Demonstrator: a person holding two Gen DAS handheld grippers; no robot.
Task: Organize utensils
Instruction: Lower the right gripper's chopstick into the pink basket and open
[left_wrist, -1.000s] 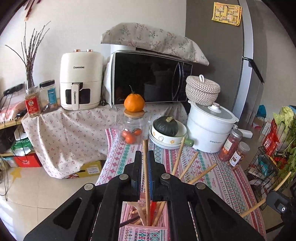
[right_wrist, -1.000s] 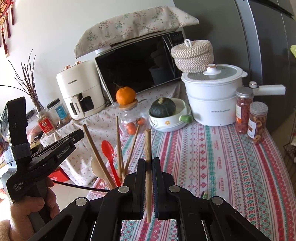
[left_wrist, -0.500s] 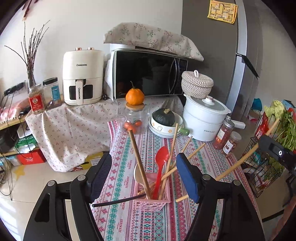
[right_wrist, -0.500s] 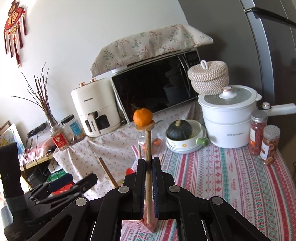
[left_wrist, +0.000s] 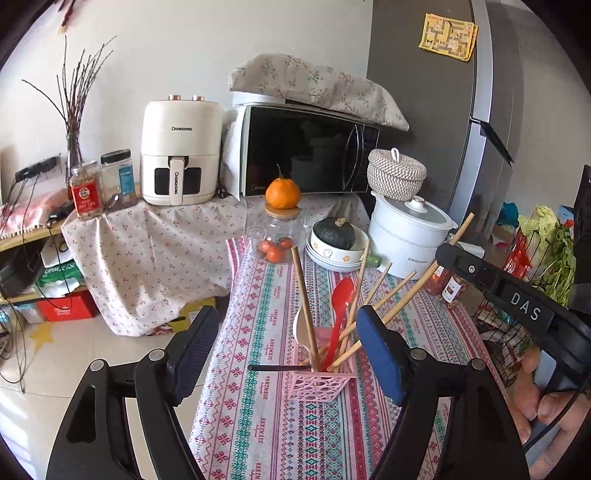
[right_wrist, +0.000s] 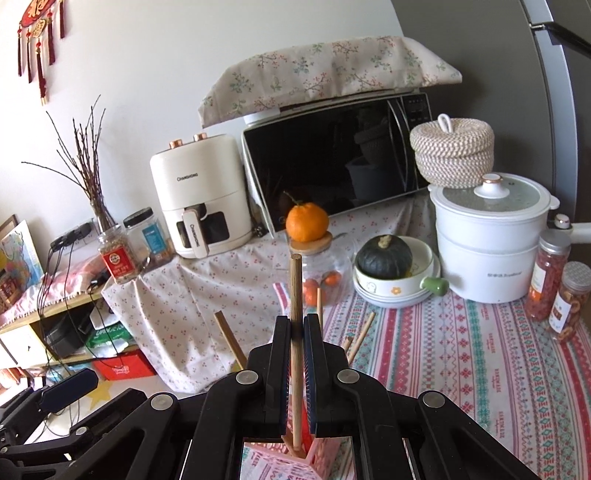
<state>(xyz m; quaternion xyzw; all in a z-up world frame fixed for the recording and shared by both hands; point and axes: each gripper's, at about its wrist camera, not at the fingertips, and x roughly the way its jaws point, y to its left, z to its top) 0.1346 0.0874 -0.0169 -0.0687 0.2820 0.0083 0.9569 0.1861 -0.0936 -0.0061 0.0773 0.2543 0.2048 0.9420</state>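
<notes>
Right gripper (right_wrist: 296, 332) is pinching a chopstick (right_wrist: 295, 291) over the pink holder (left_wrist: 320, 380); left gripper (left_wrist: 284, 347), just opened, is empty. Holder is at risk of being tipped if the stick is jammed in.

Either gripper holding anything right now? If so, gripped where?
Right gripper is shut on a wooden chopstick, gripped mid-shaft, lower end in the pink basket. Left gripper is open, holding nothing.
</notes>
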